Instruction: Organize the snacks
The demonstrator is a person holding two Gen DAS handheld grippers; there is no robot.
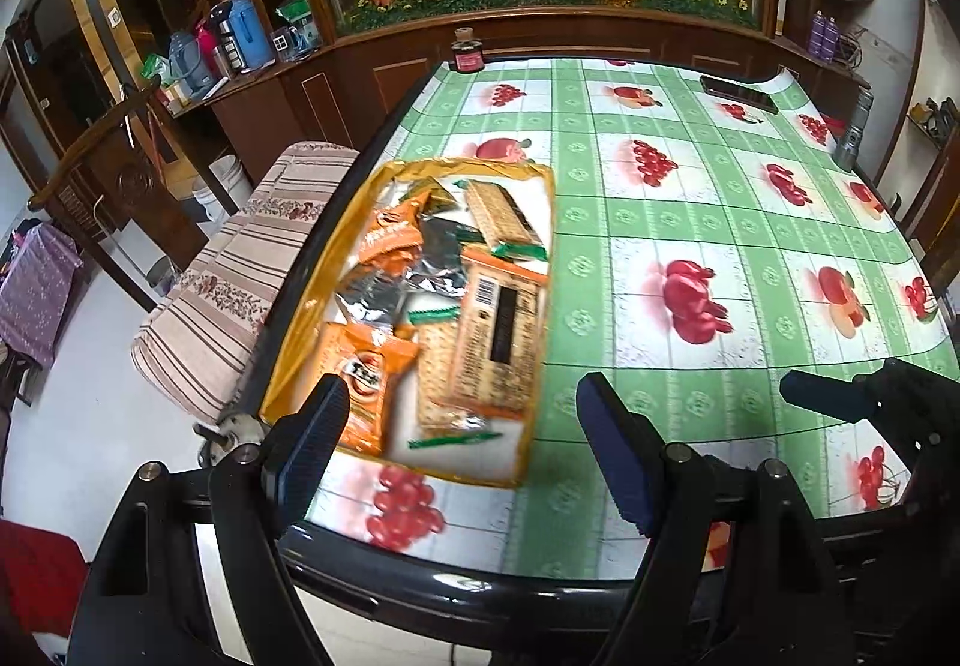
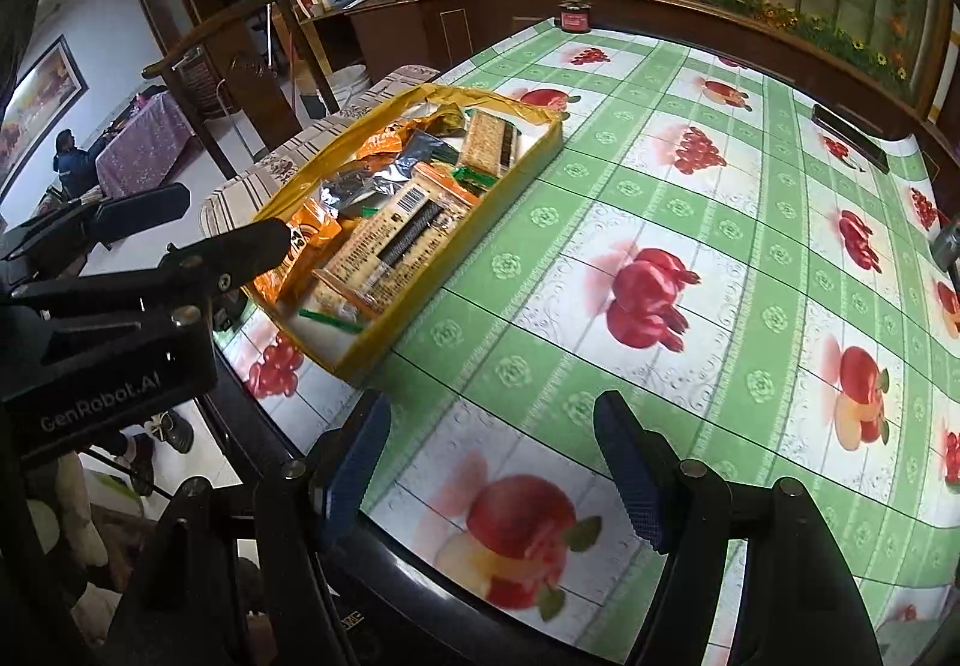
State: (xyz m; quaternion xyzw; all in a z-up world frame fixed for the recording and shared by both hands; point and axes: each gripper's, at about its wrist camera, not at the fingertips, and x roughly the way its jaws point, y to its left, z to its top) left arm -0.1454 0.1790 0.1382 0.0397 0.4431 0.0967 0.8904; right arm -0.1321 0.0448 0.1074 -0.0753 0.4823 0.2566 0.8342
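I hold both tongs low over the near edge of the tabletop (image 1: 690, 222), level and pointing forward. My left tongs (image 1: 462, 462) gape wide, empty, just short of the yellow tray (image 1: 543, 222); my right tongs (image 2: 492, 462) are likewise spread and empty, over bare cloth. The tray sits at the tabletop's left edge, its long axis running away from me, with the cracker pack (image 1: 501, 330) inside lying lengthwise.

The tablecloth (image 1: 690, 222) is a green-and-white check printed with red fruit. At centre left of the frame, a yellow tray (image 1: 534, 306) holds orange packets (image 1: 366, 366), silver foil wrappers (image 1: 432, 258) and tan crackers (image 1: 498, 216). Upper left, a striped pink-beige cushion (image 1: 240, 270).
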